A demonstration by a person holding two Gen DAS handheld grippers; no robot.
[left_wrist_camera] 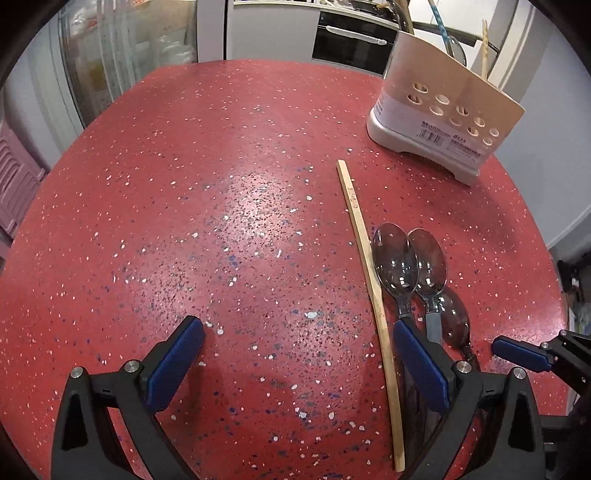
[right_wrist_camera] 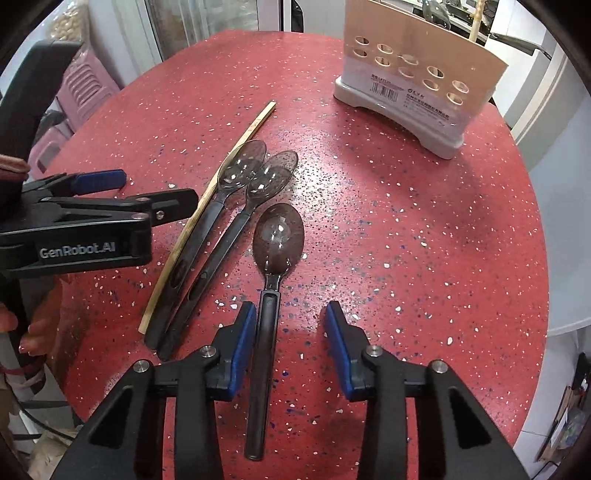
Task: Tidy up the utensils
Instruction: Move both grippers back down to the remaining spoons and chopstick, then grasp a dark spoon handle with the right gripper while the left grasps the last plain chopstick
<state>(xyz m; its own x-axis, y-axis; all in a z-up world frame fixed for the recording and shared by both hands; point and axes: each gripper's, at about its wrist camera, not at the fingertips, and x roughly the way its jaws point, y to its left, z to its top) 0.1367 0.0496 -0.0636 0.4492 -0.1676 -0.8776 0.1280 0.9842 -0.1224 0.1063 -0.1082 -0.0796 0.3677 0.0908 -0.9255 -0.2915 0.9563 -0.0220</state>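
Three dark translucent plastic spoons lie on the red speckled table (right_wrist_camera: 406, 240). Two spoons (right_wrist_camera: 221, 206) lie side by side next to a wooden chopstick (right_wrist_camera: 207, 195). The third spoon (right_wrist_camera: 273, 273) lies apart, its handle between my right gripper's (right_wrist_camera: 291, 325) open fingers, close to the left pad. My left gripper (left_wrist_camera: 295, 343) is open and empty, low over the table, with the chopstick (left_wrist_camera: 369, 273) and the two spoons (left_wrist_camera: 406, 266) by its right finger. A beige utensil holder (right_wrist_camera: 417, 74) stands at the far right and holds a few utensils; it also shows in the left wrist view (left_wrist_camera: 443, 110).
The left gripper's body (right_wrist_camera: 92, 221) shows at the left of the right wrist view. The right gripper's blue fingertip (left_wrist_camera: 517, 354) shows at the right of the left wrist view. A pink crate (right_wrist_camera: 85, 88) stands beyond the table's left edge. Kitchen cabinets (left_wrist_camera: 277, 29) stand behind.
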